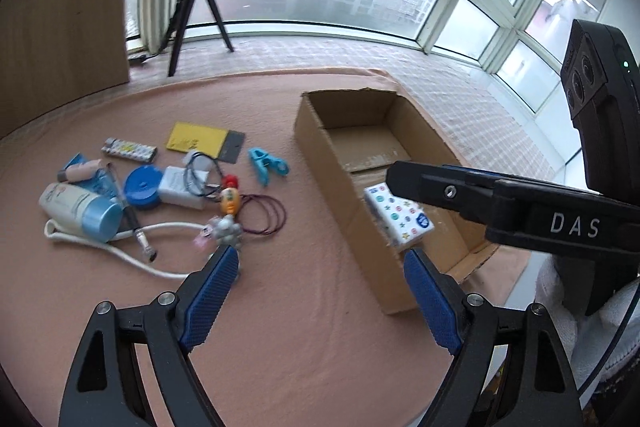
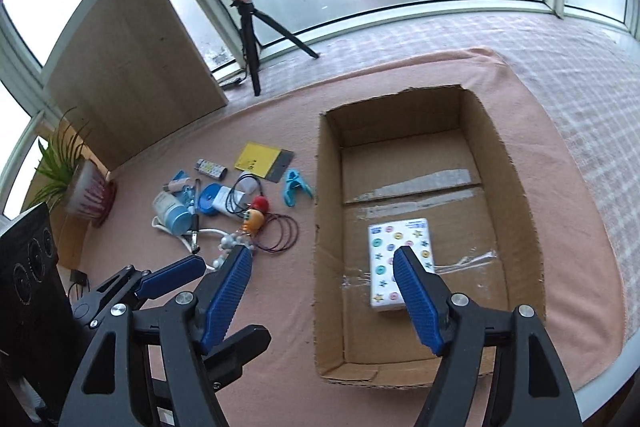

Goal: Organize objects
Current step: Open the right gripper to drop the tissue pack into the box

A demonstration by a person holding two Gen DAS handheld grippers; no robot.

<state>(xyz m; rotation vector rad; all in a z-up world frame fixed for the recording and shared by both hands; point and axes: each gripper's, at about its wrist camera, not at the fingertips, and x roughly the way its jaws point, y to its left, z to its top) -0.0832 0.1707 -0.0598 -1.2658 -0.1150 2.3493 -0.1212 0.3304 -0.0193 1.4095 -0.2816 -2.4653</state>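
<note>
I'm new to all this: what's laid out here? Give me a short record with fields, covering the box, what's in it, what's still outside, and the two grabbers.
surface: pink cloth
container: open brown cardboard box
inside box: white tissue pack printed with coloured buttons and stars, lying flat
outside box: blue plastic clip, yellow flat card, round blue tape measure, white bottle with blue cap, white rope, other small items
left gripper: open, empty, over the cloth
right gripper: open, empty, above the box

Left gripper, right gripper: black frames showing silver screws, wearing ribbed blue pads; white "DAS" lettering; white glove.
</note>
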